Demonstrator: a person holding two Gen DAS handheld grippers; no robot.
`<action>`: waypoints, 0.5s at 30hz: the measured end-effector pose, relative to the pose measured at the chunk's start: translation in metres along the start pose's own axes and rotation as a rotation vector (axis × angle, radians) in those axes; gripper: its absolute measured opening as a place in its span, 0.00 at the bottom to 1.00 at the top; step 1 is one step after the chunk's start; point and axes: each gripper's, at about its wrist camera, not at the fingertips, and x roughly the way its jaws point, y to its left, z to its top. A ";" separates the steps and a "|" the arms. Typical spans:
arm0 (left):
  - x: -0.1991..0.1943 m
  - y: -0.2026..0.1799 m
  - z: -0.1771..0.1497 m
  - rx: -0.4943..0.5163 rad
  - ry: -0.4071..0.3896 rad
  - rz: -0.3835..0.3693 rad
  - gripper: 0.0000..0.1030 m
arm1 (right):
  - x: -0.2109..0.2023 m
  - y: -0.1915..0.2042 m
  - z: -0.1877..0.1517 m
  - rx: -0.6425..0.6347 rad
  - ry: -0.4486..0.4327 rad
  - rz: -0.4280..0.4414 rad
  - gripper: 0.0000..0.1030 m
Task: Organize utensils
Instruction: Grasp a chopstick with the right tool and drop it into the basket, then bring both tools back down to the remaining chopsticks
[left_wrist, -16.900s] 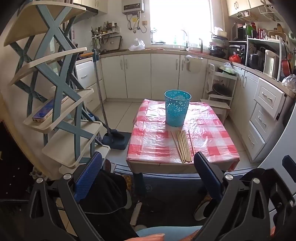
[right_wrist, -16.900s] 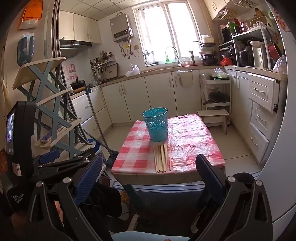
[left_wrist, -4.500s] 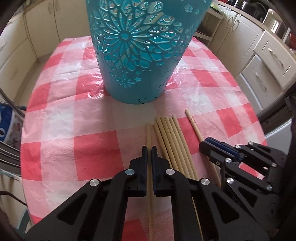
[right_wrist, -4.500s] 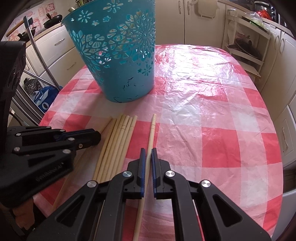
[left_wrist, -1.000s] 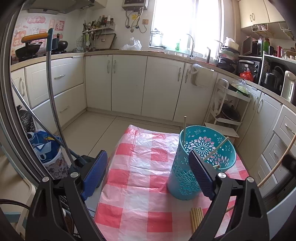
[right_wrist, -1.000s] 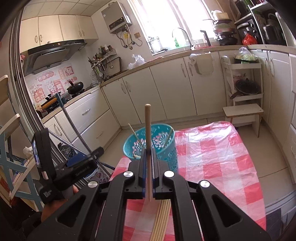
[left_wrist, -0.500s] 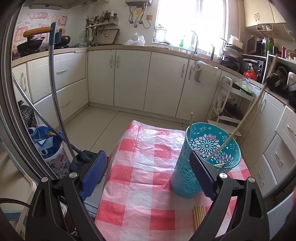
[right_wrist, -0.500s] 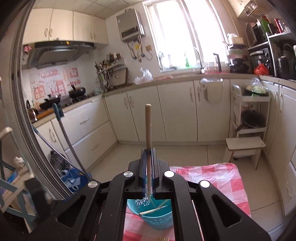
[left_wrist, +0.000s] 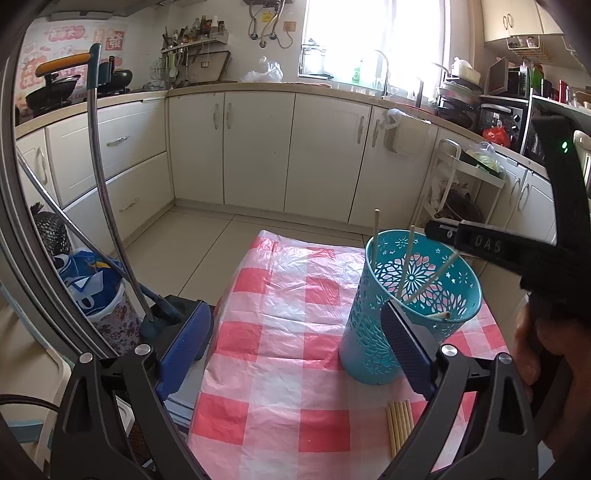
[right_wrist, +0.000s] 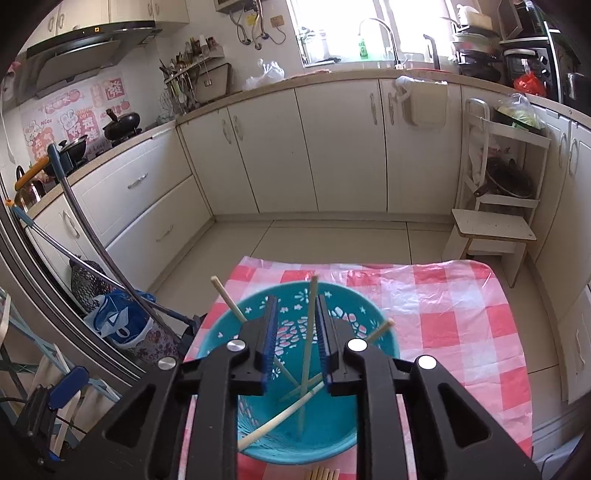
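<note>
A teal perforated basket stands on the red-and-white checked table; it also shows in the right wrist view. Several wooden chopsticks lean inside it, and their tips rise above its rim in the left wrist view. More chopsticks lie flat on the cloth in front of the basket. My right gripper hangs over the basket with its jaws apart; a chopstick stands loose between them. My left gripper is open and empty, left of the basket.
A mop or broom handle leans at the table's left beside a blue-patterned bag. White kitchen cabinets line the far wall. A small wooden step stool stands at the right on the tiled floor.
My right gripper has moved down over the basket and opened, letting go of the chopstick, which now stands in the basket. The left gripper stayed open and shifted slightly.
</note>
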 end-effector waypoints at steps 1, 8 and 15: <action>0.000 0.000 0.000 0.002 0.001 0.000 0.87 | -0.005 0.000 0.001 0.002 -0.017 -0.001 0.20; -0.001 -0.003 -0.001 0.010 0.003 0.000 0.87 | -0.053 -0.001 0.003 0.020 -0.146 0.021 0.21; -0.002 -0.003 -0.001 0.010 0.000 0.001 0.88 | -0.101 -0.004 -0.036 -0.002 -0.173 -0.003 0.26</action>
